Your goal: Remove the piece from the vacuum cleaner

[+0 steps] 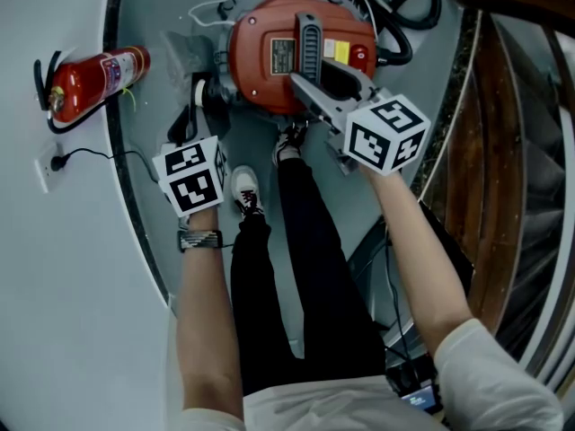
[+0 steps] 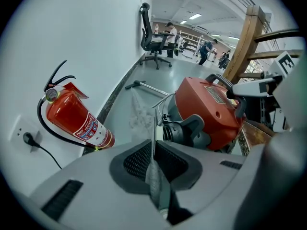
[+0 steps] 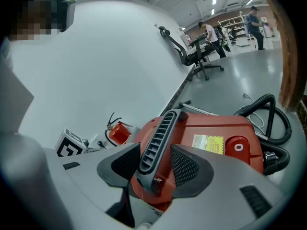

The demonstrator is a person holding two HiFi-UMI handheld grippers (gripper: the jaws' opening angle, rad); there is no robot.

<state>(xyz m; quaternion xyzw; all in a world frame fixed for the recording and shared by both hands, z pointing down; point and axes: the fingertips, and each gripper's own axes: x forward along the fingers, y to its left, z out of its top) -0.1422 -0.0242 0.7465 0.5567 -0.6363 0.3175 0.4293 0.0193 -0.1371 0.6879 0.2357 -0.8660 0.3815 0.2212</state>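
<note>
The red vacuum cleaner (image 1: 269,61) (image 2: 211,109) (image 3: 216,128) lies on the grey floor in front of my feet. My right gripper (image 1: 310,88) (image 3: 156,164) is closed around the lower end of its black ribbed handle (image 1: 310,48) (image 3: 160,133), one pad on each side. My left gripper (image 1: 199,106) (image 2: 153,162) points steeply down beside the vacuum's grey inlet socket (image 2: 184,131). Its jaws are nearly together on a thin grey flat piece (image 2: 154,176), seen edge-on and rising between the pads.
A red fire extinguisher (image 1: 90,79) (image 2: 79,116) lies against the white wall at the left, near a plugged wall socket (image 1: 58,162). The black hose (image 1: 404,16) (image 3: 268,114) coils behind the vacuum. Wooden stairs (image 1: 503,151) stand at the right. My shoes (image 1: 244,187) are close to the vacuum.
</note>
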